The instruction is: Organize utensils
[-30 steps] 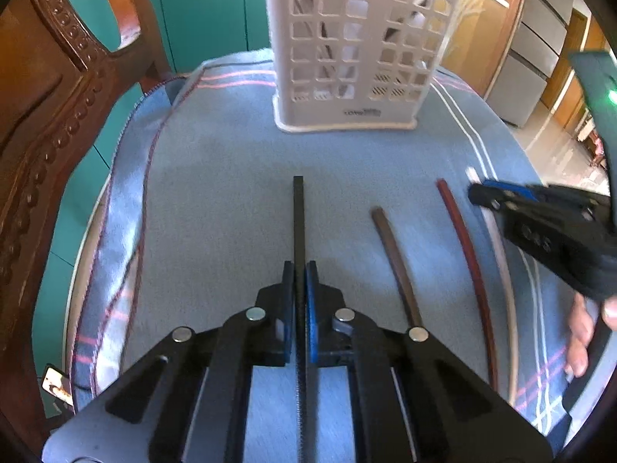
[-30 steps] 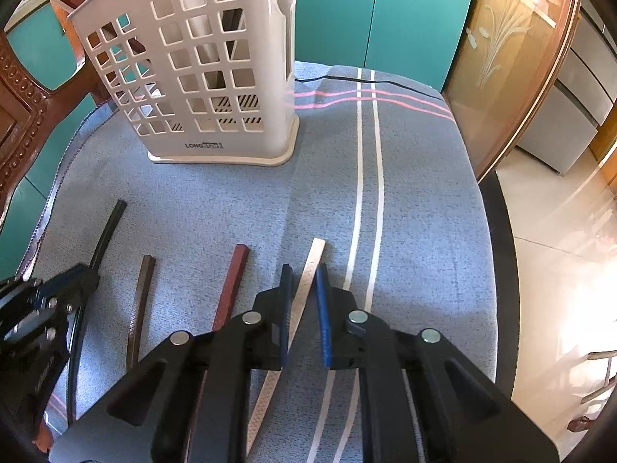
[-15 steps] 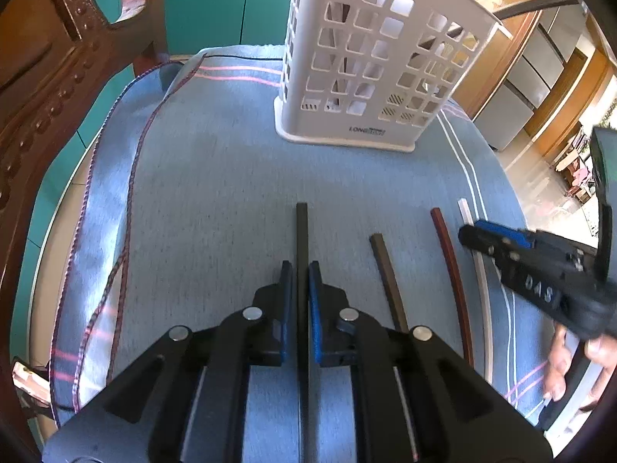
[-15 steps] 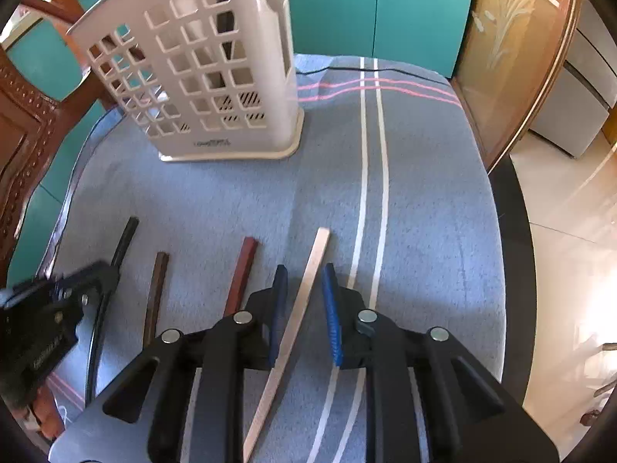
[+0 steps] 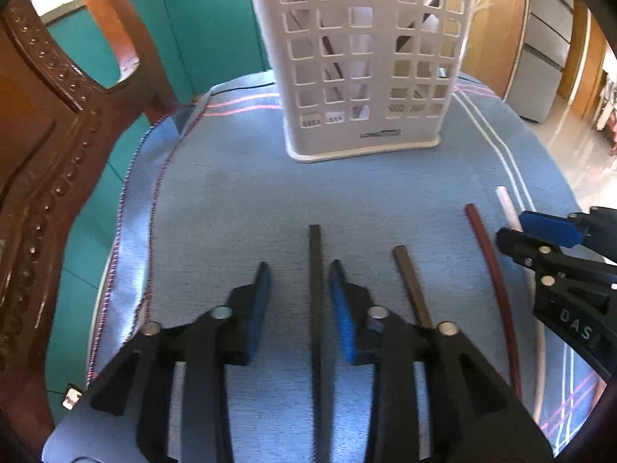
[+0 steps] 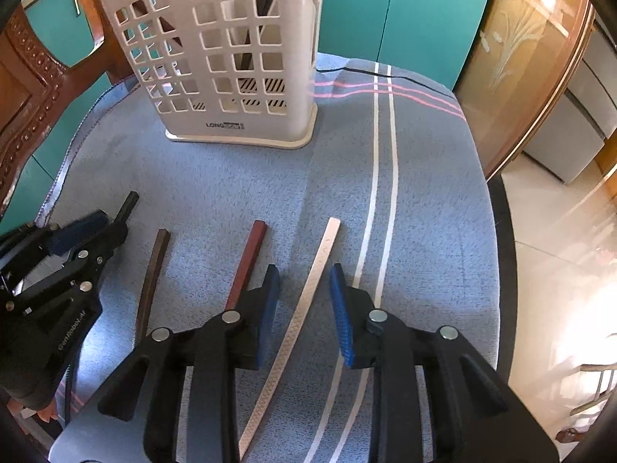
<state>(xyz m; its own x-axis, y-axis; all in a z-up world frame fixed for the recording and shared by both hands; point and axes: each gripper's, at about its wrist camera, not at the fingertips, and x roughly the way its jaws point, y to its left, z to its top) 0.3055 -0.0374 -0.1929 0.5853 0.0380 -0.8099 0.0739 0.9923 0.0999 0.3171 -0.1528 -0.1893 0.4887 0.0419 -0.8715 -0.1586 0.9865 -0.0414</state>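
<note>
Blue cloth (image 5: 239, 208) covers my bench, and four chopsticks lie on it side by side near the front edge, pointing toward the white basket (image 5: 362, 61) that stands upright toward the back edge. My left gripper (image 5: 297, 281) has its fingers (image 5: 259, 297) spread wide, one on each side of the black chopstick (image 5: 315, 270), with a gap on both sides, holding nothing. Just to its right lies the brown chopstick (image 5: 410, 285), then the red chopstick (image 6: 248, 258). My right gripper (image 6: 304, 289) is likewise spread wide, straddling the pale chopstick (image 6: 308, 293) without touching it that I can see. A few dark sticks already stand inside the basket. A carved wooden chair (image 5: 42, 146) stands beside the bench's left edge.
</note>
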